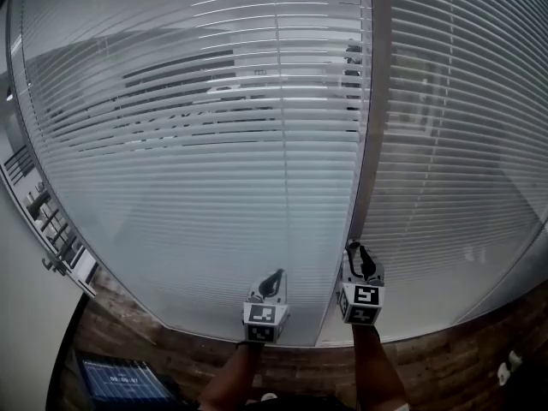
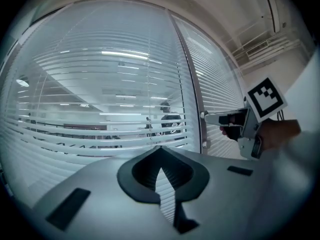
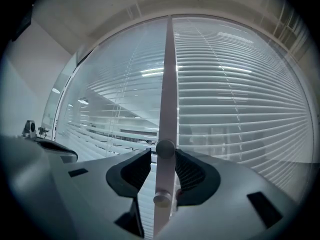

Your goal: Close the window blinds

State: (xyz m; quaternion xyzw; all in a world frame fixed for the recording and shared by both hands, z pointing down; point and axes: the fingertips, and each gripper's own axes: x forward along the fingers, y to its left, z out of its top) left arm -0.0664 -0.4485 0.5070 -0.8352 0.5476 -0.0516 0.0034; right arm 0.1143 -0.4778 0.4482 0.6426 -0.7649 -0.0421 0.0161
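White slatted blinds (image 1: 197, 144) hang behind the left glass pane with their slats part open, so the office behind shows through. The blinds in the right pane (image 1: 454, 144) look more closed. A grey upright post (image 1: 370, 144) divides the panes and carries a round knob (image 3: 165, 147), with a second knob (image 3: 161, 199) below it. My right gripper (image 3: 163, 154) is at the post (image 3: 169, 84), open, with the upper knob between its jaws; its pads do not press on it. My left gripper (image 1: 274, 278) is beside it in front of the left pane, shut and empty (image 2: 160, 156). The right gripper (image 2: 210, 118) also shows in the left gripper view.
A door with a lever handle (image 1: 53, 264) stands at the far left. A wooden floor (image 1: 128, 324) runs along the foot of the glass, with a dark screen (image 1: 124, 379) lying at the lower left. A person (image 2: 170, 121) is visible behind the glass.
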